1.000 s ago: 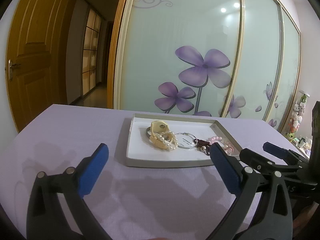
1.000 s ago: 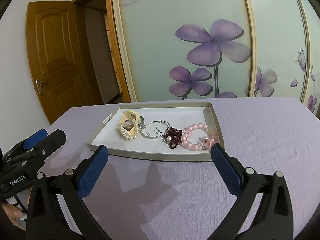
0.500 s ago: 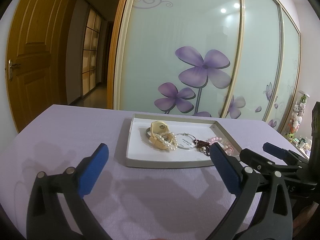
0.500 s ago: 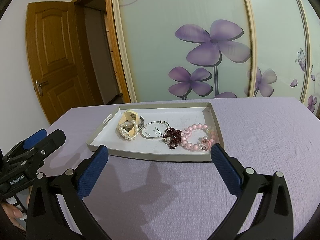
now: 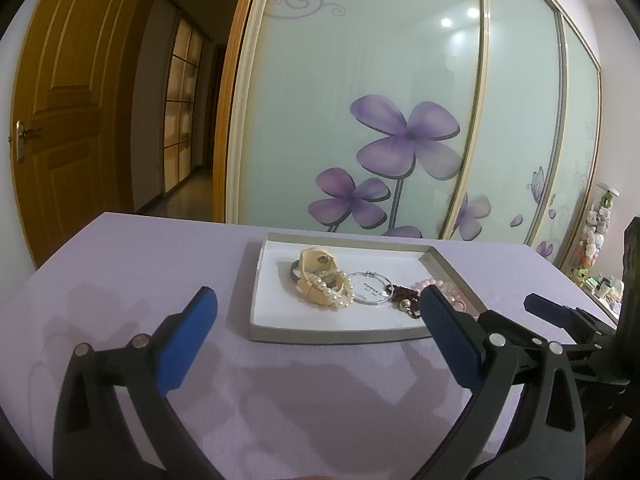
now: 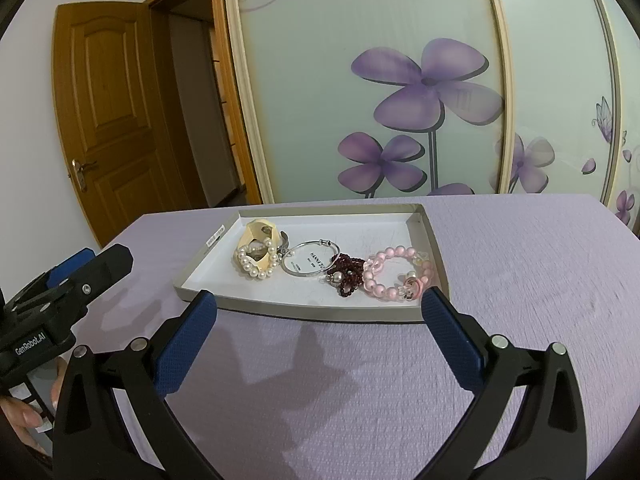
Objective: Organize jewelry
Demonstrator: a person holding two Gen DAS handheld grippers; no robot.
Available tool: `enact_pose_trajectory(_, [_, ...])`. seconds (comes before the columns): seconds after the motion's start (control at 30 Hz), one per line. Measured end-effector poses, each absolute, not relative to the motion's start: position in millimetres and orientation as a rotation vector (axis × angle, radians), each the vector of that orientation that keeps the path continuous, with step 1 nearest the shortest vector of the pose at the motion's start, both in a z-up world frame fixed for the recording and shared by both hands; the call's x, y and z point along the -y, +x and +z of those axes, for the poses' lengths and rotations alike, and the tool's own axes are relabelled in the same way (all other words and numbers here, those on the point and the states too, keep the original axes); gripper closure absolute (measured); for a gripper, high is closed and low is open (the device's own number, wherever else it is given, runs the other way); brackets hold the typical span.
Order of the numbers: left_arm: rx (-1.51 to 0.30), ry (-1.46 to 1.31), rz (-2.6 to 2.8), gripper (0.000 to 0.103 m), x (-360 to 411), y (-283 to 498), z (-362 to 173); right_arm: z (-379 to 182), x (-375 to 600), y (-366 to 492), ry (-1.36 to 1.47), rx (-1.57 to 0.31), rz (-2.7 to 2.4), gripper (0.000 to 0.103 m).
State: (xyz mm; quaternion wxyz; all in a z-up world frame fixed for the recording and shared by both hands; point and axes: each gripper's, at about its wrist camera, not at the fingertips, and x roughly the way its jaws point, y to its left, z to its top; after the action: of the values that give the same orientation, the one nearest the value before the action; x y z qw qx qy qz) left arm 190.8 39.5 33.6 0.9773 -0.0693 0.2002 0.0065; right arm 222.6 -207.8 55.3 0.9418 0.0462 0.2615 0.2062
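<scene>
A shallow white tray (image 6: 372, 236) (image 5: 272, 304) sits on the lilac tablecloth. Inside it lie a cream cuff with a pearl bracelet (image 6: 258, 254) (image 5: 326, 286), a silver bangle with a tag (image 6: 311, 264) (image 5: 370, 288), a dark red bead bracelet (image 6: 346, 274) (image 5: 404, 295) and a pink bead bracelet (image 6: 396, 274) (image 5: 430, 283). My left gripper (image 5: 318, 326) is open just short of the tray's near edge. My right gripper (image 6: 318, 320) is open too, close to the tray's near edge. Neither holds anything.
Sliding wardrobe doors (image 6: 400, 92) with purple flowers stand behind the table. A wooden door (image 5: 60, 112) is at the left. Small trinkets (image 5: 596, 236) sit on a shelf at the far right. A person's hand (image 6: 24, 416) grips the left gripper's handle.
Both views have shifted very slightly; the tray sits a touch higher in the right wrist view. Both grippers stay open and the jewelry has not moved.
</scene>
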Motion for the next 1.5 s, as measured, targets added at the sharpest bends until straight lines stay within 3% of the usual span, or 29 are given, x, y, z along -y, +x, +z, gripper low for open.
enact_pose_trajectory(1.5, [-0.400,-0.135,0.010,0.002,-35.3,193.1,33.9,55.8,207.7,223.3,0.096,-0.535,0.420,0.001])
